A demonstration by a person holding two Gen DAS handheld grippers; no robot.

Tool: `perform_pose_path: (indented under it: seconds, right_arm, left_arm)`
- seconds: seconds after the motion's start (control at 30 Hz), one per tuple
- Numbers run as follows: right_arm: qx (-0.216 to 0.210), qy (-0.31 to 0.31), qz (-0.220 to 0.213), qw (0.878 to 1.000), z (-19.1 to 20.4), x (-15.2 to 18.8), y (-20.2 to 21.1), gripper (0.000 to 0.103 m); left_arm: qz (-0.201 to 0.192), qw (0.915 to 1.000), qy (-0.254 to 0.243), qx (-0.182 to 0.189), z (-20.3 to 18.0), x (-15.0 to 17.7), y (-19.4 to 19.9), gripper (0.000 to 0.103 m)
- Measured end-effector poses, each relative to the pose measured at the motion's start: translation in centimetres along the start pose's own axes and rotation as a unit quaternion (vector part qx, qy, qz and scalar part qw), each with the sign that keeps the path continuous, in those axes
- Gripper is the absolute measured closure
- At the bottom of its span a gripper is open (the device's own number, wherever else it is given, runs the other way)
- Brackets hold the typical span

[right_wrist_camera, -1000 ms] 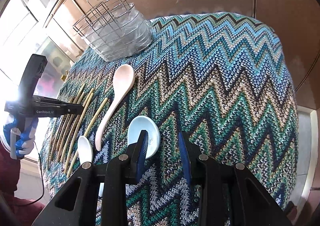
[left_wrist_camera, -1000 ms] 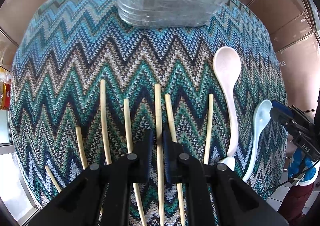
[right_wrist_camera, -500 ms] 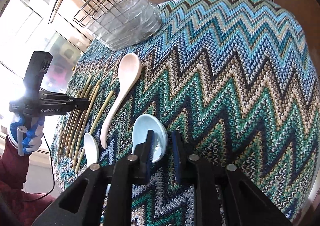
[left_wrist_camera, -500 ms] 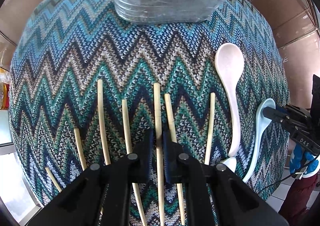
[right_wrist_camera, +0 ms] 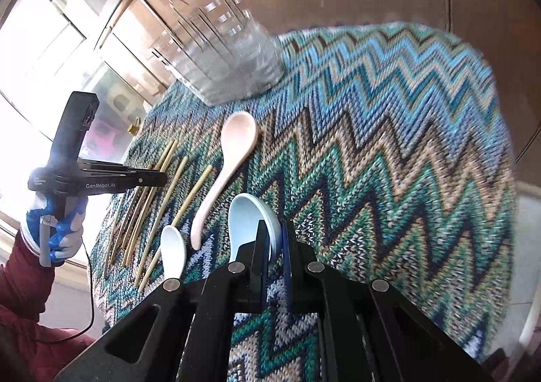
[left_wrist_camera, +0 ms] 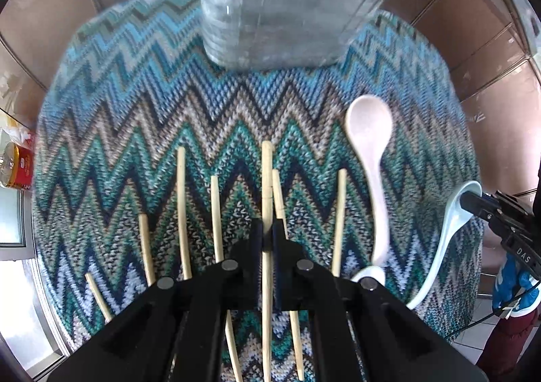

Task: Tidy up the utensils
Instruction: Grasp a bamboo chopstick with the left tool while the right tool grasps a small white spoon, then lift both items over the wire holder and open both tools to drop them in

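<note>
Several pale wooden chopsticks lie side by side on the zigzag cloth [left_wrist_camera: 142, 118]. My left gripper [left_wrist_camera: 269, 233] is shut on one chopstick [left_wrist_camera: 267, 179] and holds it raised off the cloth. My right gripper [right_wrist_camera: 274, 240] is shut on the bowl rim of a light blue spoon [right_wrist_camera: 248, 216], which also shows in the left wrist view [left_wrist_camera: 449, 219], lifted. A pink spoon [left_wrist_camera: 370, 131] and a small white spoon [right_wrist_camera: 173, 248] lie on the cloth. A clear plastic holder with a wire rack [left_wrist_camera: 287, 6] stands at the far edge.
The table is round, with brown panelled walls behind it. A bottle with a red label [left_wrist_camera: 17, 162] stands off the left edge. The right half of the cloth [right_wrist_camera: 405, 145] holds no utensils.
Both grippers closed fully and lifted: the left one raised a chopstick, the right one clamped the blue spoon's rim and raised it. Both views are blurred from the motion.
</note>
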State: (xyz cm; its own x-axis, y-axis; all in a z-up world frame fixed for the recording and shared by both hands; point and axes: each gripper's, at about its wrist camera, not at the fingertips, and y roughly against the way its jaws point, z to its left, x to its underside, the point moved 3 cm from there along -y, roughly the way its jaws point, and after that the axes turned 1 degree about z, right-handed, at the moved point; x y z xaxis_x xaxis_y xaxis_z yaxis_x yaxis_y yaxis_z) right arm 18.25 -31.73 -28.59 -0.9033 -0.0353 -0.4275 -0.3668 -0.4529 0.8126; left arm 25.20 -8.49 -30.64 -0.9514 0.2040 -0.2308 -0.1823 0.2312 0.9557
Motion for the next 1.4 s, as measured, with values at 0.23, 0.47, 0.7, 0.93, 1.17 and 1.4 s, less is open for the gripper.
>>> perform_pose_path:
  seconds: [0.23, 0.47, 0.7, 0.93, 1.17, 1.4]
  right_arm:
    - [0.040, 0.020, -0.086, 0.995, 3.5, -1.7, 6.6, 0.096]
    - [0.070, 0.064, -0.208, 0.973, 9.6, -8.3, 12.0, 0.096]
    - [0.126, 0.079, -0.298, 0.943, 12.8, -15.9, 11.2, 0.096]
    - [0.189, 0.091, -0.321, 0.924, 11.4, -20.3, 5.5, 0.096]
    - [0.222, 0.104, -0.327, 0.913, 10.1, -19.2, 0.7, 0.096]
    - [0.220, 0.127, -0.315, 0.914, 10.2, -17.8, -2.8, 0.088]
  left_arm:
    - [-0.134, 0.9907, -0.002, 0.027, 0.5, 0.8, 9.6, 0.098]
    - [-0.324, 0.9417, 0.039, 0.080, 1.5, -1.7, 22.0, 0.098]
    - [-0.442, 0.8875, 0.103, 0.082, 1.6, -8.5, 25.6, 0.098]
    - [-0.495, 0.8574, 0.142, -0.006, 2.3, -13.7, 20.7, 0.098]
    - [-0.506, 0.8504, 0.136, -0.053, 2.6, -14.9, 14.8, 0.098]
    - [-0.499, 0.8542, 0.124, -0.076, 3.0, -15.0, 11.6, 0.097]
